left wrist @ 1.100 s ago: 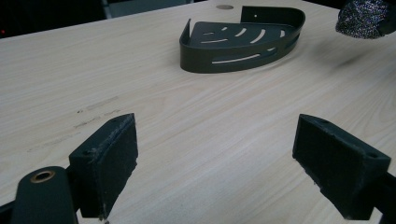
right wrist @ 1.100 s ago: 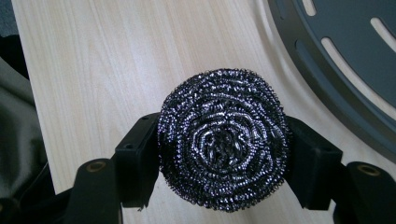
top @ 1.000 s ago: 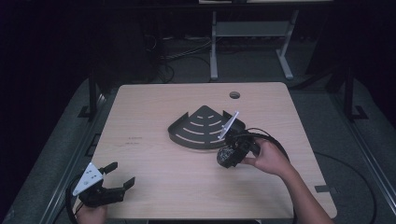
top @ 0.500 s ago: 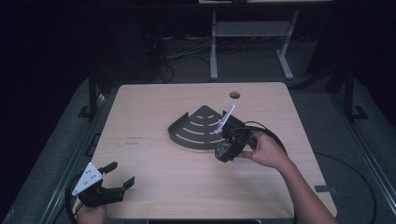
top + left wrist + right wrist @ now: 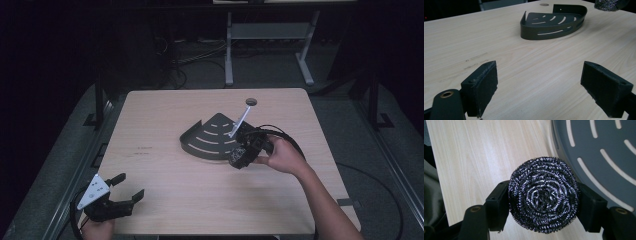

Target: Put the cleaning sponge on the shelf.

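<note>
Scourer (image 5: 543,198) round face-on, clamped between fingers (image 5: 496,205), beside rack (image 5: 604,152)

A pale wooden table (image 5: 165,120) stands before a metal frame (image 5: 265,35).

You work at a light wooden table (image 5: 165,125) with a round hole (image 5: 251,101) near its far edge. Around you the room is dark; beyond, a grey metal stand (image 5: 265,45) rises from a cable-strewn grey floor (image 5: 200,62).
</note>
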Motion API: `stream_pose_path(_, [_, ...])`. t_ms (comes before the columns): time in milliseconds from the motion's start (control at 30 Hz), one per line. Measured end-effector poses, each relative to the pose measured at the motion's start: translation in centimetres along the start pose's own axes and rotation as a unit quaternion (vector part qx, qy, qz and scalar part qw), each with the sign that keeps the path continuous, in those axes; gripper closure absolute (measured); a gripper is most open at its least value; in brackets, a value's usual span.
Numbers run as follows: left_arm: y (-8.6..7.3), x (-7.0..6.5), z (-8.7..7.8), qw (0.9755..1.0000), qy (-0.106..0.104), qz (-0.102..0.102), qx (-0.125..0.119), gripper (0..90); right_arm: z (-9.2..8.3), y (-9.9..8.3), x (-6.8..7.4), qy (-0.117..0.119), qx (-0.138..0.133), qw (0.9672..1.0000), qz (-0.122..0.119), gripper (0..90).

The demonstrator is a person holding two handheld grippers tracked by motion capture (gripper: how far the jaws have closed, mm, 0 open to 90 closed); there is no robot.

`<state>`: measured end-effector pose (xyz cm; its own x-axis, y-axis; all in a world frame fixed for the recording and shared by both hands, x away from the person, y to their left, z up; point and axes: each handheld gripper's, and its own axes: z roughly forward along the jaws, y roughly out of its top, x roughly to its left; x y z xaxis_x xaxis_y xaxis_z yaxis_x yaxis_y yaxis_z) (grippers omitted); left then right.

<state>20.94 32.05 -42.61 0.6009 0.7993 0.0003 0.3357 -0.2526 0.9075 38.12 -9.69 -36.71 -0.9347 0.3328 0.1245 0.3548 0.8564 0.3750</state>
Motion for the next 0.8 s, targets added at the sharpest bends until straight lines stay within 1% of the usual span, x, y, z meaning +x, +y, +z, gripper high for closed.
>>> stream_pose_path(67, [0.0, 0.0, 0.0, 1.0000, 0.000, 0.000, 0.000, 13.4, -0.1, 0.2, -0.1, -0.002, 0.001, 1.0000, -0.001, 34.0])
stream_pose_path(133, [0.0, 0.0, 0.0, 1.0000, 0.000, 0.000, -0.001, 13.4, -0.2, 0.4, -0.3, 0.004, -0.006, 1.0000, 0.002, 34.0])
stream_pose_path(233, [0.0, 0.0, 0.0, 1.0000, 0.000, 0.000, 0.000, 13.4, -0.1, 0.7, -0.6, -0.001, 0.000, 1.0000, 0.000, 34.0])
stream_pose_path(533, [0.0, 0.0, 0.0, 1.0000, -0.001, 0.001, -0.001, 13.4, -0.5, 1.8, -1.4, -0.005, 0.001, 1.0000, -0.001, 34.0])
stream_pose_path(567, [0.0, 0.0, 0.0, 1.0000, -0.001, 0.001, -0.001, 13.3, -0.7, 2.2, -1.6, -0.004, -0.001, 1.0000, -0.001, 34.0])
stream_pose_path(667, [0.0, 0.1, 0.0, 1.0000, -0.001, -0.002, -0.002, 13.4, -0.7, 2.6, -1.9, -0.007, 0.000, 1.0000, -0.002, 34.0])
stream_pose_path(800, [0.0, 0.1, 0.0, 1.0000, -0.001, -0.001, -0.002, 13.4, -0.7, 2.9, -2.4, -0.001, -0.005, 1.0000, 0.002, 34.0])
